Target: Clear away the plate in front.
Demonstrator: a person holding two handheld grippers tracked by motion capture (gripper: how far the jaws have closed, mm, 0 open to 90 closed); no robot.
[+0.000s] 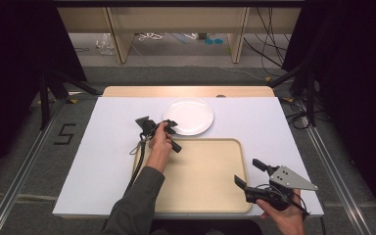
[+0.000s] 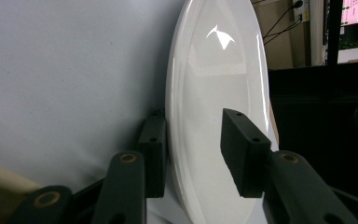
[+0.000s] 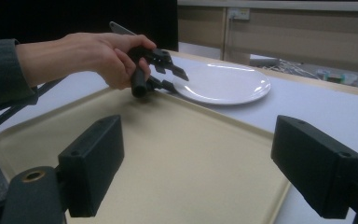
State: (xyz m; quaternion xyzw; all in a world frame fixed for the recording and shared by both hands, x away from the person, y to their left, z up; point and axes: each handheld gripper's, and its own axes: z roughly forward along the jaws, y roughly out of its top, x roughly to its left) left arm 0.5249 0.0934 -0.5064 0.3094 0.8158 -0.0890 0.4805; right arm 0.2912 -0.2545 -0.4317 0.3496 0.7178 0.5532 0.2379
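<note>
Straddling the near rim of the white plate (image 1: 191,115), the left claw (image 1: 169,127) sat just left of centre in the high view, its jaws parted with one above and one below the edge; the left gripper view showed a gap between the upper jaw and the glaze, so it was spread around the plate (image 2: 214,116) and not yet clenched on it. Coming in edge-on like that looked like the only way to get a jaw under something so flat. The plate lay on the white table (image 1: 107,147), in the upper middle of the high view, just beyond the far rim of the beige tray (image 1: 200,196) and seemingly apart from it, which probably marked the tray as its destination. The right claw (image 1: 247,174) hung at the lower right of that view, over the tray's right edge, jaws wide and empty in the right gripper view, likely held back to leave the tray (image 3: 177,154) free. The left hand (image 3: 93,58) gripped its handle at the upper left there
</note>
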